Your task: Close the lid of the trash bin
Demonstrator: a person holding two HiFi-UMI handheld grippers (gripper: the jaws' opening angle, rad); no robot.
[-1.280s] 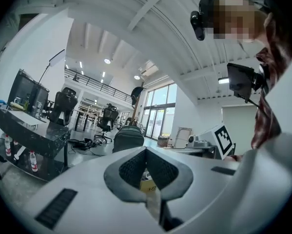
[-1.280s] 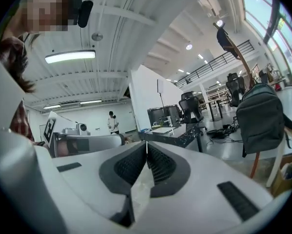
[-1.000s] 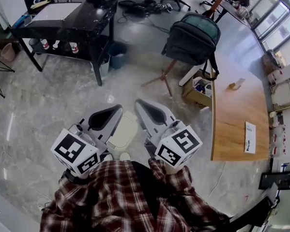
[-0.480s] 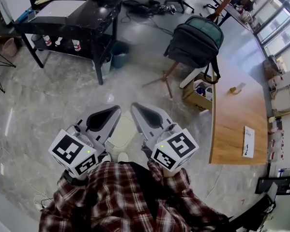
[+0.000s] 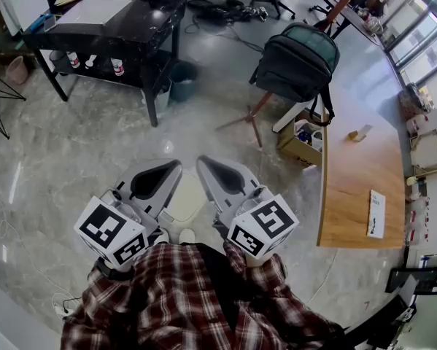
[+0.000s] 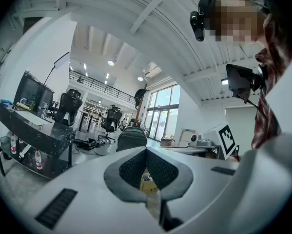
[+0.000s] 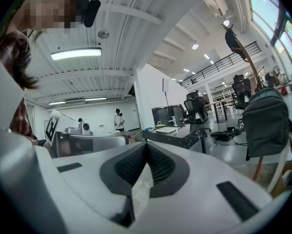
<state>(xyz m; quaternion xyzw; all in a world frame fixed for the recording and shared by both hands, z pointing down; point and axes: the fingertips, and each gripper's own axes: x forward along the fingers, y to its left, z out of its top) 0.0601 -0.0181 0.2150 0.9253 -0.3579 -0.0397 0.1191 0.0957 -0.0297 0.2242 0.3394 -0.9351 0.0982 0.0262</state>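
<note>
Both grippers are up at chest height, over the plaid sleeves.
Left gripper point(image 5: 171, 168): jaws together at the tips, nothing clamped.
Right gripper point(image 5: 206, 162): same, tips meeting, empty.
Trash bin point(image 5: 183, 197) is on the floor straight below, between the two grippers, cream top facing up. Neither gripper touches it, and I can't tell how the lid sits.
Backpack point(image 5: 298, 60) and black table point(image 5: 123, 20) are well beyond.

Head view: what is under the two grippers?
The pale top of a trash bin shows between the left gripper and right gripper, on the floor. They cover its sides; the rest cannot be seen.
</note>
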